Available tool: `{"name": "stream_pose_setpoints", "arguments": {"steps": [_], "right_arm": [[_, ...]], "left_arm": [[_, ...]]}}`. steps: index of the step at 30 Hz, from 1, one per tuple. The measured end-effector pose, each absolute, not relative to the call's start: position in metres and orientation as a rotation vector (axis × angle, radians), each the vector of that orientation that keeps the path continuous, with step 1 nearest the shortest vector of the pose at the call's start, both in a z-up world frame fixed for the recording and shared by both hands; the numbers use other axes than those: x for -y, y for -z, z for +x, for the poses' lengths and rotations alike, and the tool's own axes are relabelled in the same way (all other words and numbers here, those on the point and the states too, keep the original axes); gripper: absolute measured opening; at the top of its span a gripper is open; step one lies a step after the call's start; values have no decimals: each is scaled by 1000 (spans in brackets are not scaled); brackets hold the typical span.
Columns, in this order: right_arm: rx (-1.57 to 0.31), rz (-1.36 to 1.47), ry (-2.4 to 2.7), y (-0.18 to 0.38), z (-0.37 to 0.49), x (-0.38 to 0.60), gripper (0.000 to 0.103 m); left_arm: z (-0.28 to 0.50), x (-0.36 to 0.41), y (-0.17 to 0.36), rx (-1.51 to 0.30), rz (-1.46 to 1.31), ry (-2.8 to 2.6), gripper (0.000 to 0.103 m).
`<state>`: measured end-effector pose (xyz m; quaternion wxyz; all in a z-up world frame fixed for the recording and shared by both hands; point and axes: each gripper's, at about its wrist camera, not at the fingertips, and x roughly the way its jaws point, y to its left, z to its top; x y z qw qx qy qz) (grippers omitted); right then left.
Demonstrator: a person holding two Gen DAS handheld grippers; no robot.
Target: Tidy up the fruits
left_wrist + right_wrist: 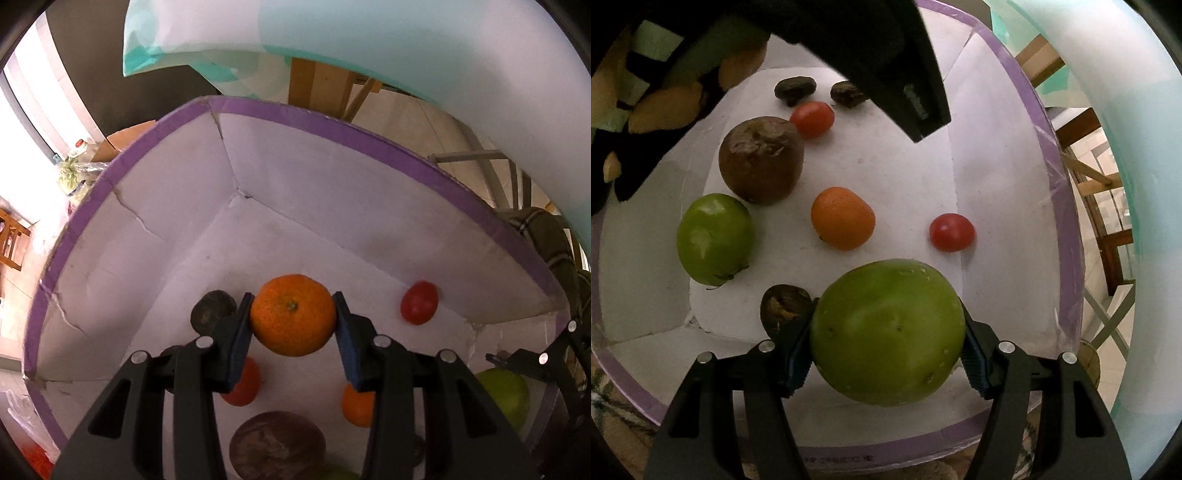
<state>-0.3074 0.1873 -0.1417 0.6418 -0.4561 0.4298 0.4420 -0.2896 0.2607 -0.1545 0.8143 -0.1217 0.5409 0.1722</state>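
My left gripper (293, 317) is shut on an orange mandarin (293, 314) and holds it above the floor of a white box with a purple rim (332, 122). My right gripper (888, 339) is shut on a large green fruit (886, 332) over the near side of the same box (1067, 236). On the box floor lie a second mandarin (843, 218), two red tomatoes (952, 232) (812, 119), a smaller green fruit (714, 239), a big brown fruit (761, 158) and small dark fruits (795, 89). The left gripper's body (886, 62) shows at the top of the right wrist view.
A white and teal sheet (406, 44) hangs beyond the box. Wooden furniture legs (317, 81) and a tiled floor lie behind it. A checked cloth (546, 240) lies right of the box. The right gripper (535, 358) shows at the right edge of the left wrist view.
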Motion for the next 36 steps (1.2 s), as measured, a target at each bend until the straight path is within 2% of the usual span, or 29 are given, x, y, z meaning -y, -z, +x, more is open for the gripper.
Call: {"name": "stream_pose_setpoints", "arguments": {"steps": [5,6,7,8,9,11,14,16,18,19,20,22,23,27,29,32,36], "right_arm": [[-987,-1034,-1008,146,-301,-193,66],[-965,-1025,-1007,143,-302,-192,72],[-949,-1012,-1007,138,-303,-191,77],[-932,-990,-1016,133,-303,-191,82],[-920,-969,-1020,127,-301,-190,83],[-909,-941,-1019,120,-299,-189,84],[-906,-888,-1021,109,-294,-186,85],[-902,-862,-1022,101,-292,-184,86],[-905,-830,-1027,91,-290,-181,86],[-910,-804,-1033,84,-288,-180,86],[-913,-780,-1039,77,-287,-178,86],[-902,-710,-1056,58,-286,-173,86],[-892,-660,-1064,44,-284,-169,86],[-870,-482,-1101,0,-279,-160,86],[-869,-398,-1087,-19,-275,-156,86],[-904,-329,-1078,-32,-270,-153,87],[-909,-400,-1034,-18,-275,-158,87]], "left_arm": [[-289,-266,157,-1154,-269,-372,43],[-290,-266,157,-1153,-276,-376,43],[-290,-270,157,-1147,-283,-378,48],[-291,-271,155,-1136,-292,-380,56],[-292,-272,153,-1123,-301,-380,59],[-296,-274,148,-1089,-321,-384,71],[-302,-279,140,-1039,-380,-371,75],[-309,-282,134,-1002,-433,-361,83],[-316,-281,123,-967,-446,-352,84],[-319,-280,117,-952,-446,-352,88],[-327,-279,105,-910,-446,-368,94],[-349,-277,73,-773,-431,-425,95],[-358,-275,59,-719,-412,-449,100],[-401,-261,-13,-484,-287,-581,101],[-413,-258,-30,-444,-253,-644,101],[-418,-260,-44,-481,-241,-647,101],[-417,-257,-24,-625,-283,-655,101]]}}
